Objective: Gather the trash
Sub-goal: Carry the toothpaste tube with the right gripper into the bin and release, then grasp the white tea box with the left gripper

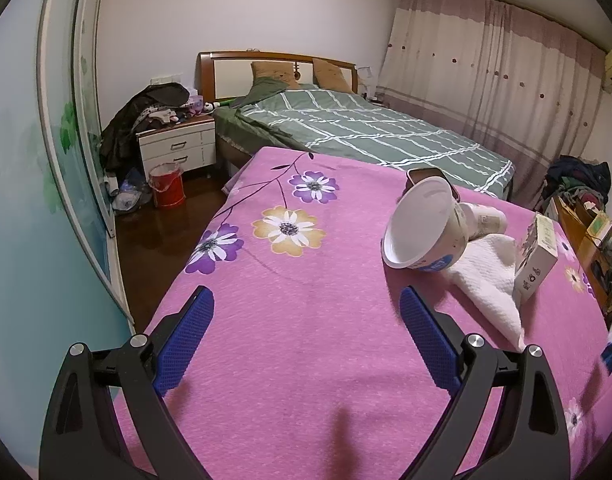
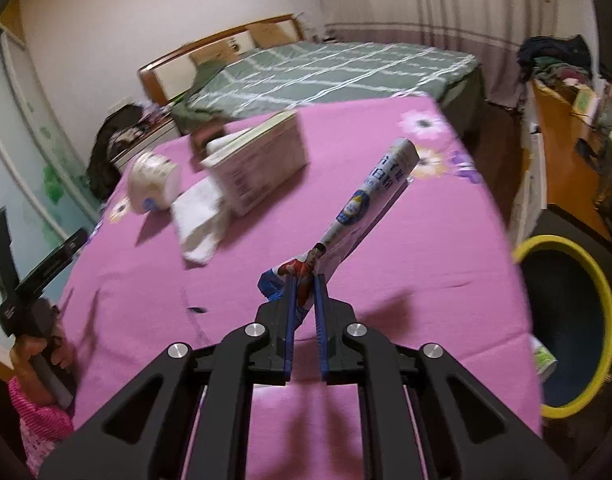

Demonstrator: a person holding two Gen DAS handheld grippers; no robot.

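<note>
My right gripper [image 2: 303,280] is shut on a flattened milk carton [image 2: 370,196] and holds it tilted above the pink floral cloth [image 2: 386,280]. My left gripper [image 1: 306,300] is open and empty above the same cloth [image 1: 285,340]. A white paper bowl [image 1: 422,228] lies on its side to the right of it, with a white tissue [image 1: 486,276], a small cardboard box [image 1: 536,256] and another cup [image 1: 486,218] behind. The bowl [image 2: 153,186], tissue [image 2: 199,220] and box [image 2: 261,168] also show in the right wrist view.
A dark bin with a yellow rim [image 2: 566,328] stands at the right of the table. A green-covered bed [image 1: 366,128] lies behind, a nightstand [image 1: 177,146] and red bucket [image 1: 167,186] on the left. A wooden desk [image 2: 566,152] is on the right.
</note>
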